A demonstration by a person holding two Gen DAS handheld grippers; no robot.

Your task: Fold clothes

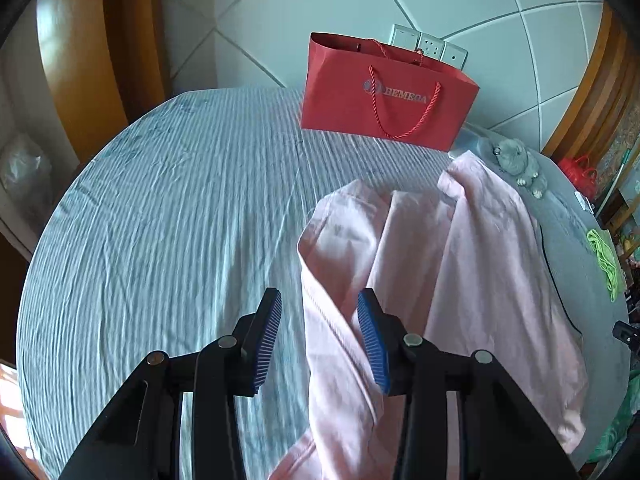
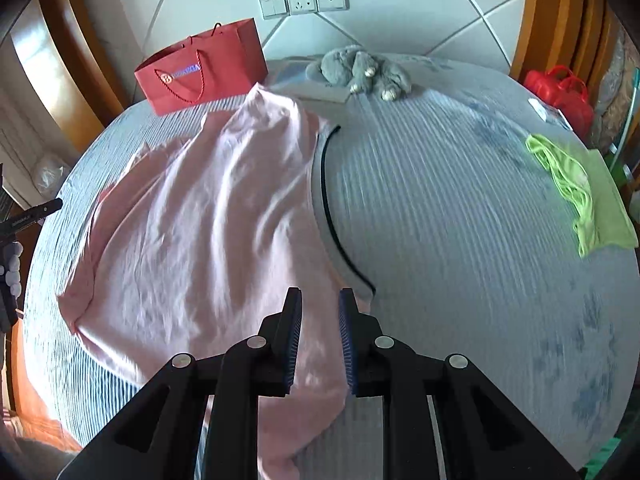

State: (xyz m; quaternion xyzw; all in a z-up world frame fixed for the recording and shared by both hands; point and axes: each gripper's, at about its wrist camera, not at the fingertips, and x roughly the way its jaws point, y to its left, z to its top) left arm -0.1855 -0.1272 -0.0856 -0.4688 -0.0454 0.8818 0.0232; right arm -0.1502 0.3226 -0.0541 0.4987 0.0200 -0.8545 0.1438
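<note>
Pink cloth fills the middle of both views: a pale pink garment [image 1: 472,248] of thin, creased fabric, lying rumpled on a bed covered with a blue-and-white striped sheet [image 1: 160,220]. Seen from the left wrist camera, it is bunched into long lengthwise folds, with two narrower ends reaching toward the head of the bed and one ridge running down toward the camera. From the right wrist camera the same garment [image 2: 200,220] spreads wider, humped near the top and flatter lower down, its right edge lying over a grey piece with a black line [image 2: 332,216] along it.

The left gripper [image 1: 320,340] stands with its blue-padded jaws spread apart. The garment's left edge runs up between them; the right pad sits close against the cloth, while the left pad is over bare sheet. Neither pad presses the fabric.

The right gripper [image 2: 320,340] has its jaws parted by a narrower gap. Pink fabric shows through that gap and below it, near the garment's lower right corner, but the pads do not squeeze it; whether the cloth touches them cannot be told.

At the head of the bed stand a red paper bag [image 1: 384,92] with cord handles and a grey plush toy [image 2: 360,68]. A bright green garment [image 2: 576,188] lies well apart at the right edge of the bed.
</note>
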